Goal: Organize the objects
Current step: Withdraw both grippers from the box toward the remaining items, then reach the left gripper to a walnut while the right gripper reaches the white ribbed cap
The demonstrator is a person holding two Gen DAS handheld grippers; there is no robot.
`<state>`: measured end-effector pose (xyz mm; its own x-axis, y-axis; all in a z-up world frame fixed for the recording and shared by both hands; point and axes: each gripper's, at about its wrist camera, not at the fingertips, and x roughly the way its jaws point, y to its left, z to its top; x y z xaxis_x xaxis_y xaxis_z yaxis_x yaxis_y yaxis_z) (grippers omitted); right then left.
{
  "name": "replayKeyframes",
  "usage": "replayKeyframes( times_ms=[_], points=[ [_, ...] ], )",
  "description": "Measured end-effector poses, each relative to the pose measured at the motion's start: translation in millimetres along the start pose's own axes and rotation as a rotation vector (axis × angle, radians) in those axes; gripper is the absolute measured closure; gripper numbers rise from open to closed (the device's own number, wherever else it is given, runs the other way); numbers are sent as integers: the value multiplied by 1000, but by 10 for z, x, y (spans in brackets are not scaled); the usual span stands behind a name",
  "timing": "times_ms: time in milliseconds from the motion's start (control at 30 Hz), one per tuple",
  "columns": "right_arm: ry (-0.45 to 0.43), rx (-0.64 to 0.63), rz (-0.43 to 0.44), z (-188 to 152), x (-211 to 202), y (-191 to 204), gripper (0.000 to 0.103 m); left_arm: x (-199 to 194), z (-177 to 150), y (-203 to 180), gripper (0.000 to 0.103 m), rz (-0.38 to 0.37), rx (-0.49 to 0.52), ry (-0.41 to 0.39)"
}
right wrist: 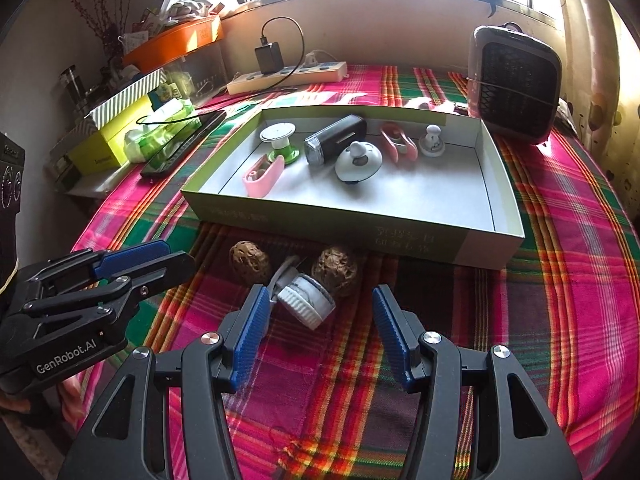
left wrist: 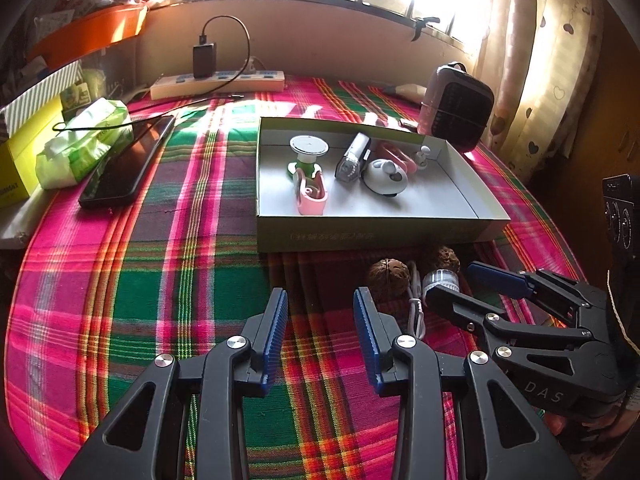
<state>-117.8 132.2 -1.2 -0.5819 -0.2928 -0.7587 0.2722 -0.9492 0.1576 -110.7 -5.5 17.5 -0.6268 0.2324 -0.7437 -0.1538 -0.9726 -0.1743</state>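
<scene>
Cloth (left wrist: 132,280) in pink and green plaid covers the table, and most of its bare room lies on the left, between the phone (left wrist: 120,168) and the box (left wrist: 360,232). That shallow open box sits mid-table with its near wall facing both grippers; inside lie a pink holder (right wrist: 262,178), a green-based spool (right wrist: 280,140), a dark cylinder (right wrist: 334,140), a round white gadget (right wrist: 358,164), a pink clip (right wrist: 398,144) and a small white knob (right wrist: 432,142), all crowded toward the far wall, leaving the near half of the floor bare. Just in front of the near wall, on the cloth, two walnuts (right wrist: 250,262) (right wrist: 334,272) flank a small white ribbed cap (right wrist: 306,304) with a pale cord behind it. The right gripper (right wrist: 316,328) hangs over this cluster, jaws apart and gripping nothing, the cap lying between its fingers near the left one. The left gripper (left wrist: 320,332) hovers over bare cloth just left of the walnuts, jaws likewise apart and empty. A heater (right wrist: 514,84) stands just beyond the box's far right corner, a power strip (left wrist: 218,82) lines the back edge under the window, and a tissue pack (left wrist: 84,140) and yellow box (left wrist: 20,160) crowd the left edge.
</scene>
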Motion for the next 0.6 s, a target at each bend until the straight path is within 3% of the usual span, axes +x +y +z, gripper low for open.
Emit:
replayKeyframes(
  times_ms=[200, 500, 600],
  points=[
    [-3, 12, -18, -2, 36, -19, 48, 25, 8, 24, 71, -21, -2, 7],
    [3, -1, -22, -29, 61, 6, 69, 39, 59, -39, 68, -116, -6, 15],
    [-2, 2, -22, -37, 54, -6, 70, 58, 85, -76, 64, -133, -3, 15]
  ],
)
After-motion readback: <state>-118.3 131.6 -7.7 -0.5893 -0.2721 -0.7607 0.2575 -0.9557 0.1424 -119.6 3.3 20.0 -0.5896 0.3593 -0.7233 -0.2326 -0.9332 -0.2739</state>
